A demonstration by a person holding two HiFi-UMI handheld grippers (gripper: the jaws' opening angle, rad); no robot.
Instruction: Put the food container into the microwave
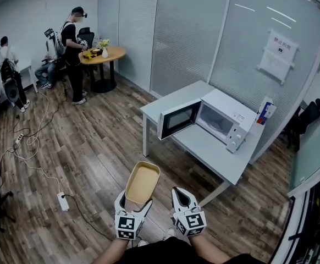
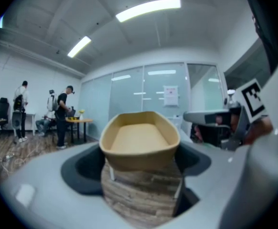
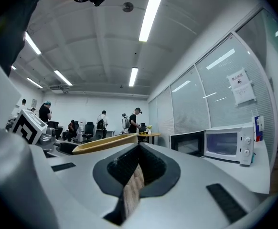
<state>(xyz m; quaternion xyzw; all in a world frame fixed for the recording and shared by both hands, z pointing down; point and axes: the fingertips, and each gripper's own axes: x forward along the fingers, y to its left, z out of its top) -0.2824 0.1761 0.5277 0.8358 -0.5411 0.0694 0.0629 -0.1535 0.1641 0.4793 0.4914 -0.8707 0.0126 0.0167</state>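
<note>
My left gripper [image 1: 135,203] is shut on the near end of an empty tan food container [image 1: 142,182], which it holds out level over the wood floor. The left gripper view shows that container [image 2: 140,140] clamped between the jaws. Right of it, my right gripper [image 1: 180,194] is shut with nothing in it; from its own view the container's rim [image 3: 108,143] shows at the left. The white microwave [image 1: 221,119] stands on the grey table [image 1: 215,153] ahead, its door [image 1: 177,120] swung open to the left. The microwave [image 3: 227,144] also shows at right in the right gripper view.
A milk carton [image 1: 265,113] stands beside the microwave at the table's far end. Glass partition walls run behind the table. A power strip [image 1: 63,201] and cables lie on the floor at left. People stand at a round table [image 1: 102,55] far back left.
</note>
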